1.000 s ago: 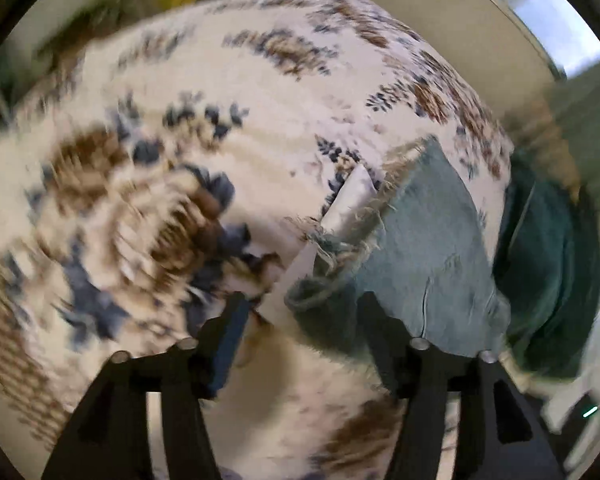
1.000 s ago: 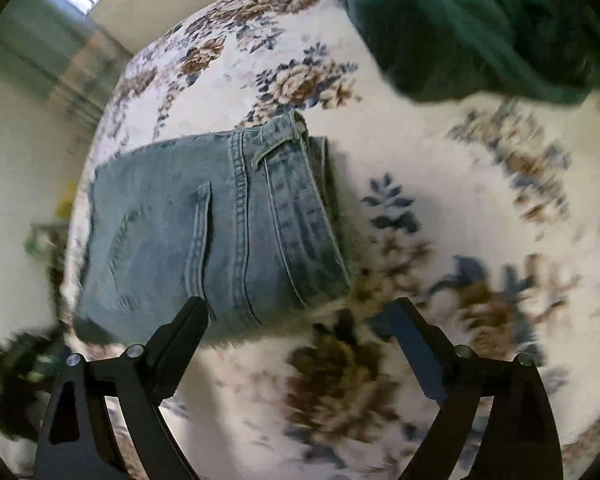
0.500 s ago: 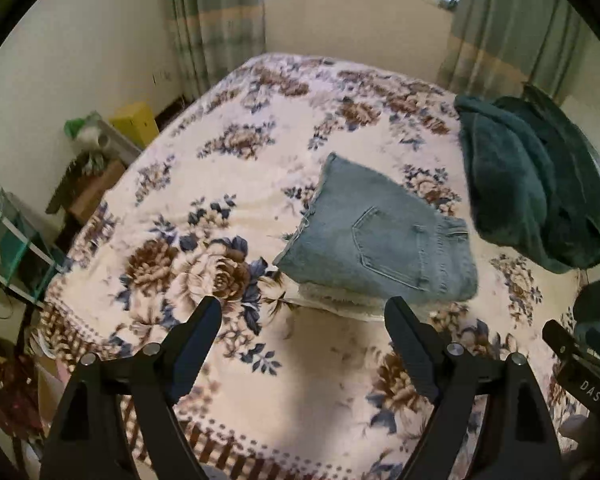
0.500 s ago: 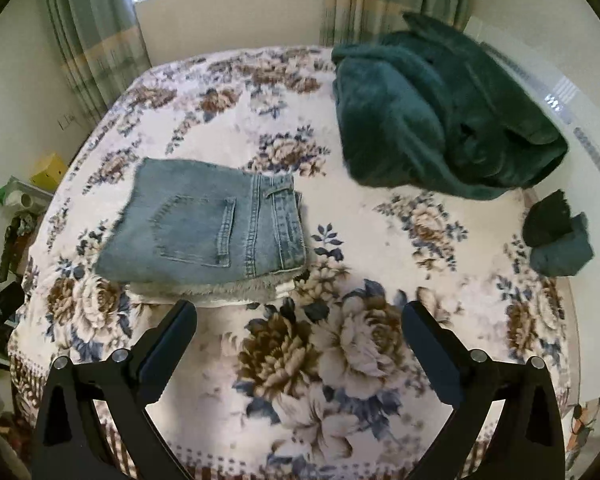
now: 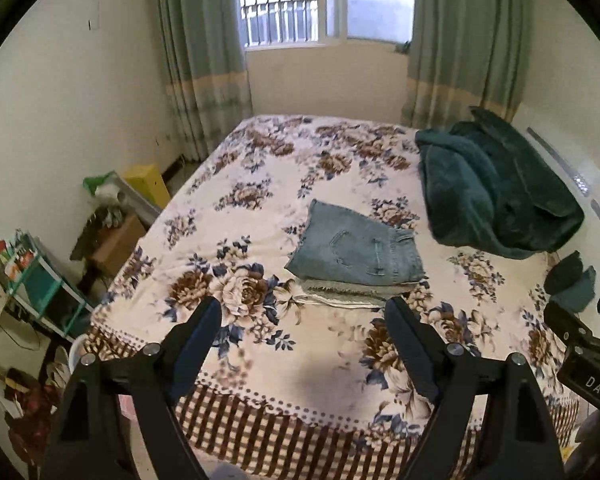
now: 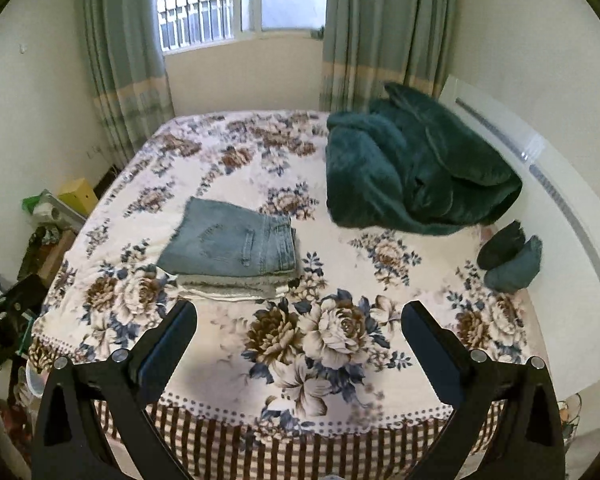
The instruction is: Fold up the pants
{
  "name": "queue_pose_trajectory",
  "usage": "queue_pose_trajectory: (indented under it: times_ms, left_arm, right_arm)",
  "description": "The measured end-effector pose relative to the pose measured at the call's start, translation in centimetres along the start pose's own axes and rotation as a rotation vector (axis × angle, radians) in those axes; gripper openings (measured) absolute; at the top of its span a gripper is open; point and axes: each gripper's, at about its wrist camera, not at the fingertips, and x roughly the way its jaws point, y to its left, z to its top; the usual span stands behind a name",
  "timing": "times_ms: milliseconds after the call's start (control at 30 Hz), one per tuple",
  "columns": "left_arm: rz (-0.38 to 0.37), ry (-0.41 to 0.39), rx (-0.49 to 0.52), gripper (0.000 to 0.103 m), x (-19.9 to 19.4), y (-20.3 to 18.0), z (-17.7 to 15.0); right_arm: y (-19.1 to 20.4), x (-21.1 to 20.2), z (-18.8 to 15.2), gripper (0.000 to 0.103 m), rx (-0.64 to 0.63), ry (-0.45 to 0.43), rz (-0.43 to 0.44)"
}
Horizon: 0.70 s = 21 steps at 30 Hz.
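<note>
Pants [image 5: 355, 250] lie folded into a compact denim stack on the bed [image 5: 260, 200], back pocket up, waistband toward the right, frayed pale layers showing along the near edge. Stack sits near the middle of the floral bedspread, a little toward the foot.

Change: a second ago both cameras were low and close over the denim; now both have pulled up and back past the foot of the bed, whole room in view. Half a second ago the retreat was already under way. The stack has kept its shape. Judgement: folding looks finished, hands withdrawing; nothing obvious left beyond maybe squaring edges.

Left gripper [image 5: 301, 320]: jaws spread wide, holding nothing, well clear of the cloth. Right gripper [image 6: 300, 322]: same, wide apart and empty.

Count, largest first:
- bed, one
- green curtains [image 6: 126, 60], two panels flanking one window [image 5: 319, 0]
- dark green blanket [image 6: 411, 168], one heap, right of the pants, apart from them
- pants, one folded stack
- small dark bundles [image 6: 509, 256], two, touching, near the right edge
- yellow box [image 5: 148, 182], one, on the floor to the left
</note>
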Motion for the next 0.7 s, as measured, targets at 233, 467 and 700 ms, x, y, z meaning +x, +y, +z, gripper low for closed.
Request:
queue_pose_trajectory:
  times_ms: [233,467,700]
  left_arm:
    - [-0.026,-0.069,0.021,0.083,-6.7,1.1,-0.6]
    - [-0.043,-0.096,0.016,0.083,-10.2,2.4,-1.3]
    - [-0.053,-0.134,0.014,0.083,-12.9,2.9,-2.1]
  right_arm:
    - [0.8,-9.7,-1.0,0.103,0.012,-0.068,-0.001]
    - [2.0,-16.2,-2.5,0.103,0.03,-0.11,0.024]
    - [2.2,-20.6,-3.1,0.103,0.031,-0.157,0.036]
